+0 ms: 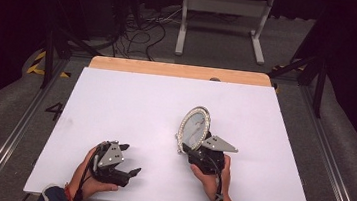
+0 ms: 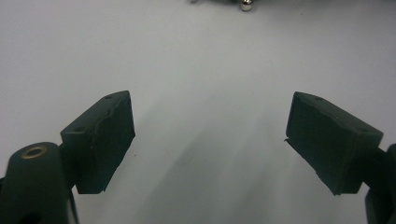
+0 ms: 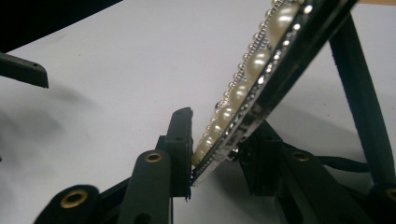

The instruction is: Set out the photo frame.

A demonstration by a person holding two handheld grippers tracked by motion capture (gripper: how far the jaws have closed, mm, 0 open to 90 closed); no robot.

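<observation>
An oval picture frame (image 1: 194, 125) rimmed with pearls stands tilted on the white table (image 1: 131, 100), right of centre. My right gripper (image 1: 189, 149) is at its lower edge, held from below by a hand. In the right gripper view the jaws (image 3: 219, 149) pinch the frame's bottom rim (image 3: 261, 60): one pad presses the pearl face and the other the dark back, beside the frame's black support leg (image 3: 359, 93). My left gripper (image 1: 131, 158) rests near the front left of the table, open, with only bare table between its pads (image 2: 210, 140).
A wooden strip (image 1: 179, 70) borders the table's far edge. Beyond it stand a white metal frame (image 1: 224, 7) and loose cables (image 1: 143, 31) on the dark floor. A jaw of the left gripper (image 3: 23, 70) shows at the left of the right gripper view.
</observation>
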